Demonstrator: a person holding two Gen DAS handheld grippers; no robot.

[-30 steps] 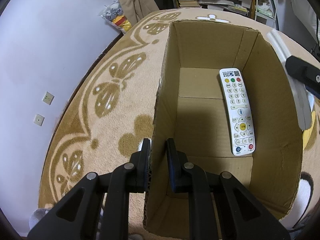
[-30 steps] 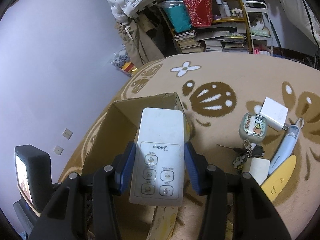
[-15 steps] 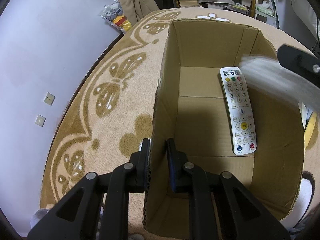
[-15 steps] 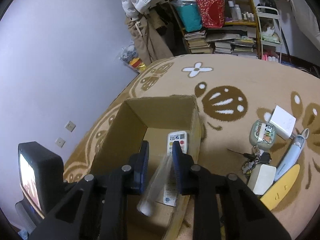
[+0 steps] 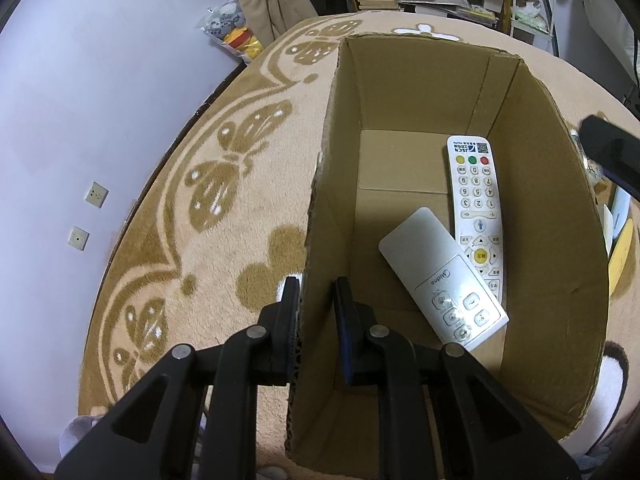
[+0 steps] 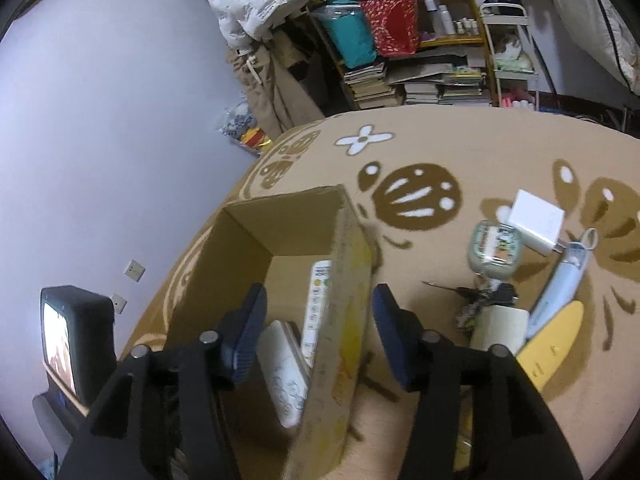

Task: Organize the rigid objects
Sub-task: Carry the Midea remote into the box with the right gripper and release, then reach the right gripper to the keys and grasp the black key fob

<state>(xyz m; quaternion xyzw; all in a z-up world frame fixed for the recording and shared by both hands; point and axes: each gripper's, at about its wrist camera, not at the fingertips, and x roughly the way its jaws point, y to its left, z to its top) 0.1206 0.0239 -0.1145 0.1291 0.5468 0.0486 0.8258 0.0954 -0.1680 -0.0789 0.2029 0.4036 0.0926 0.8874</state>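
Observation:
An open cardboard box (image 5: pixel 540 208) stands on the patterned rug. Inside lie a long white TV remote (image 5: pixel 476 208) and a white Midea remote (image 5: pixel 440 276), resting partly on it. My left gripper (image 5: pixel 316 300) is shut on the box's left wall (image 5: pixel 320 208). My right gripper (image 6: pixel 318 328) is open and empty above the box's right wall (image 6: pixel 344 300). Both remotes show below it, the Midea remote (image 6: pixel 284 372) and the TV remote (image 6: pixel 316 304).
On the rug right of the box lie a white charger (image 6: pixel 536 222), a cartoon case (image 6: pixel 494 250), keys (image 6: pixel 480 300), a small white box (image 6: pixel 500 324), a pale blue case (image 6: pixel 560 284) and a yellow flat piece (image 6: pixel 552 344). Shelves (image 6: pixel 420 60) stand behind. A wall is on the left.
My right gripper turned the Midea remote, opened and let it go; it now lies in the box on the TV remote. The left gripper kept its hold on the box wall.

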